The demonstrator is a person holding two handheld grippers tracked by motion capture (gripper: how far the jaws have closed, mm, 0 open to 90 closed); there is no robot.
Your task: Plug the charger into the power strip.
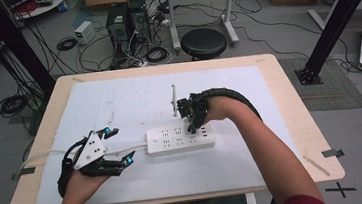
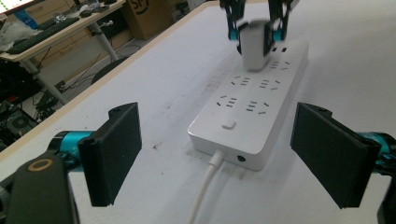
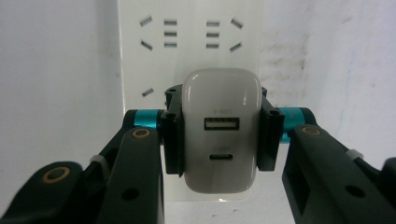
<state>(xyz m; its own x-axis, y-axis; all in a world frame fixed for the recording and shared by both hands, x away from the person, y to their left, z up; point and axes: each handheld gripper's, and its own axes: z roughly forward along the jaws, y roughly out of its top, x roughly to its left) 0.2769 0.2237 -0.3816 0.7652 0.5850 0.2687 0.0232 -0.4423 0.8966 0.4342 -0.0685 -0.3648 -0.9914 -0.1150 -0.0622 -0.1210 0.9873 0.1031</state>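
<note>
Your right gripper [image 3: 219,135] clamps the charger [image 3: 220,135] by its sides, above the strip [image 1: 180,138], port face up, likely so its prongs meet the sockets. Your left gripper [image 1: 114,147] waits wide open, holding nothing, at the strip's cord end.

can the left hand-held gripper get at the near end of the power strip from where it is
Probably yes. The left hand-held gripper is open, its jaws standing either side of the power strip end where the cable enters, with bare mat between. The right hand-held gripper holds the charger at the far end, out of the way.
</note>
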